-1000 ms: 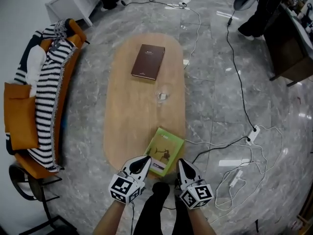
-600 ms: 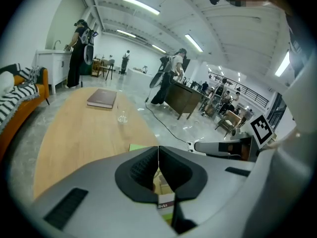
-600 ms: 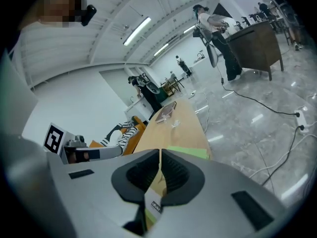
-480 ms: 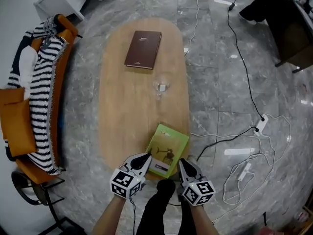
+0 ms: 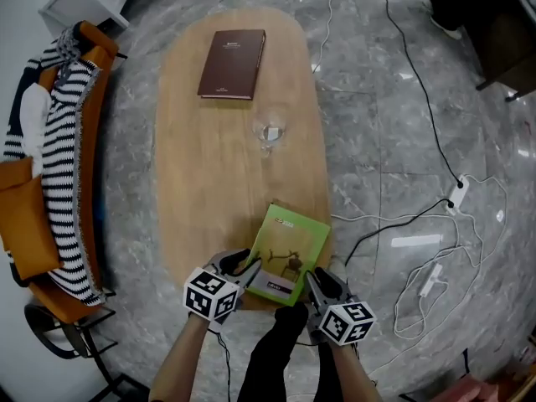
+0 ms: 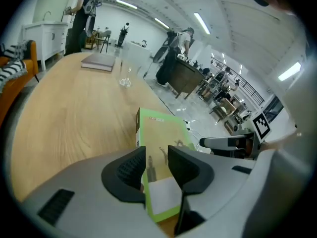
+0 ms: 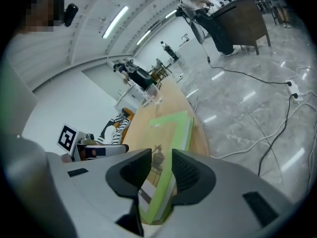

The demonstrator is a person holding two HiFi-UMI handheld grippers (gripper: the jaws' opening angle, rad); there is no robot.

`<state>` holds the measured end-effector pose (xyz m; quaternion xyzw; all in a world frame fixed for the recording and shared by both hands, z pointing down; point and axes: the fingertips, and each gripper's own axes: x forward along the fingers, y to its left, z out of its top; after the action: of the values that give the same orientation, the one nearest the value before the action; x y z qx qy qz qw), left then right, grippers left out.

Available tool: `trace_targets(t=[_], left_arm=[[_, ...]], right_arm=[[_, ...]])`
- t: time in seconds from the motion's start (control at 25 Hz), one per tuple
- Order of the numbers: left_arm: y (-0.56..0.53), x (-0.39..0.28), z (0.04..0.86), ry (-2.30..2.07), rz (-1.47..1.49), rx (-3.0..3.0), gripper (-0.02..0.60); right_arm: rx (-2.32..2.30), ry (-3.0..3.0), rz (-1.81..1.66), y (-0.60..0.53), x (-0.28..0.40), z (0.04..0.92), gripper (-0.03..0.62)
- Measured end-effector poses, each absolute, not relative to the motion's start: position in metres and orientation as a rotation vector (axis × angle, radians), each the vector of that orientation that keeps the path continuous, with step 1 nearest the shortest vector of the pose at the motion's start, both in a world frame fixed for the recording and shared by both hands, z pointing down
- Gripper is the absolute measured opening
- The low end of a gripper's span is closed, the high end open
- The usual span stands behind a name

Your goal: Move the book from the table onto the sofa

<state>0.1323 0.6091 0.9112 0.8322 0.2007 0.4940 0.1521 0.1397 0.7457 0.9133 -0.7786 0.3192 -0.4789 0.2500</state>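
Note:
A green book lies at the near end of the oval wooden table, its near end over the table's edge. My left gripper stands at the book's near left corner, and my right gripper at its near right corner. Both pairs of jaws have just been opening. In the left gripper view the book runs between the open jaws of the left gripper. In the right gripper view the book sits between the open jaws of the right gripper. The orange sofa stands to the left.
A brown book lies at the table's far end, with a clear glass in the middle. A striped blanket drapes the sofa. Cables and a power strip trail over the marble floor at the right.
Both grippers have sunk and come forward onto the green book's near end. Their jaws were shut before and now stand open astride the book.

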Motion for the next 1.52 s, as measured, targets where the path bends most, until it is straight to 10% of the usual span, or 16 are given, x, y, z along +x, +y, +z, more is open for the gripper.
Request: trace_targets(t=[1.52], left_arm=[[0.61,0.122,0.909,0.587,1.481,2.019,0.101]], right_arm=[[-1.894,0.906,-1.445,0.741,0.156,0.908,0.101]])
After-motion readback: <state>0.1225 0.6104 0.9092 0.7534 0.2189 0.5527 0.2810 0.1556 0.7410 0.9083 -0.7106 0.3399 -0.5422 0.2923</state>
